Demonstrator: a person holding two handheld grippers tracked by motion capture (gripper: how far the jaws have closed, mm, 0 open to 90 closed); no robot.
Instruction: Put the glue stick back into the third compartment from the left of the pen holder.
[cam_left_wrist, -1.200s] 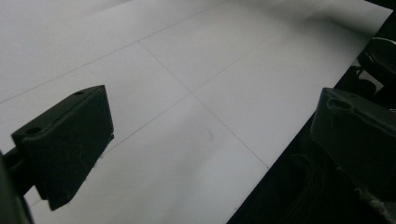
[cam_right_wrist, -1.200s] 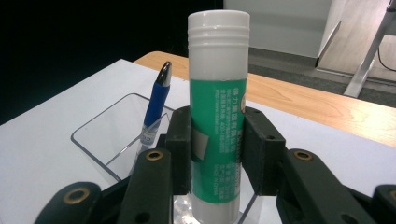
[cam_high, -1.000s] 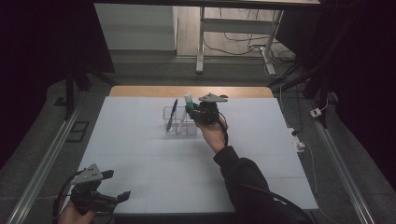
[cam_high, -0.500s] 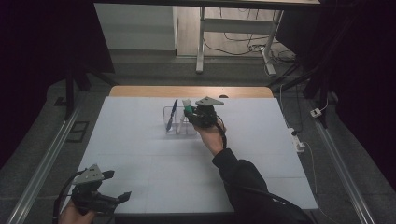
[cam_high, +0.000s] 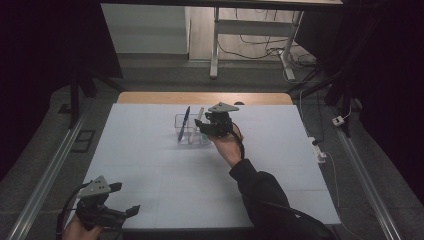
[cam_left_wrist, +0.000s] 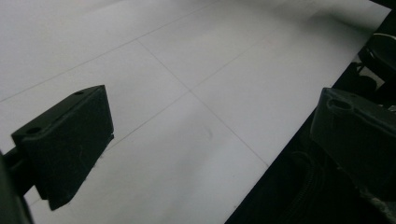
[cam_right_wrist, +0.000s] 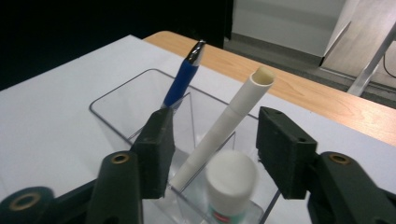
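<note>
A clear plastic holder (cam_right_wrist: 122, 94) with several compartments stands at the table's far middle (cam_high: 181, 129). A blue pen (cam_right_wrist: 183, 80) (cam_high: 186, 119) and a white pen (cam_right_wrist: 233, 119) (cam_high: 199, 115) lean in it. A white-capped tube (cam_right_wrist: 231, 179) with a green label stands in the near compartment. My right gripper (cam_right_wrist: 219, 140) (cam_high: 204, 128) hovers right over that compartment. Its jaws have just been opening, and the tube's cap sits loose between the pads (cam_right_wrist: 282, 154). My left gripper (cam_left_wrist: 210, 135) (cam_high: 125, 199) is open and empty at the table's near left edge.
The white table top (cam_high: 150, 160) has a wooden strip (cam_high: 200, 98) along its far edge. Metal rails (cam_high: 45, 175) run along both sides. A desk frame with cables (cam_high: 250, 40) stands on the floor behind.
The right gripper brought the white-capped tube down into the holder and its jaws opened off it. The left gripper stayed put.
</note>
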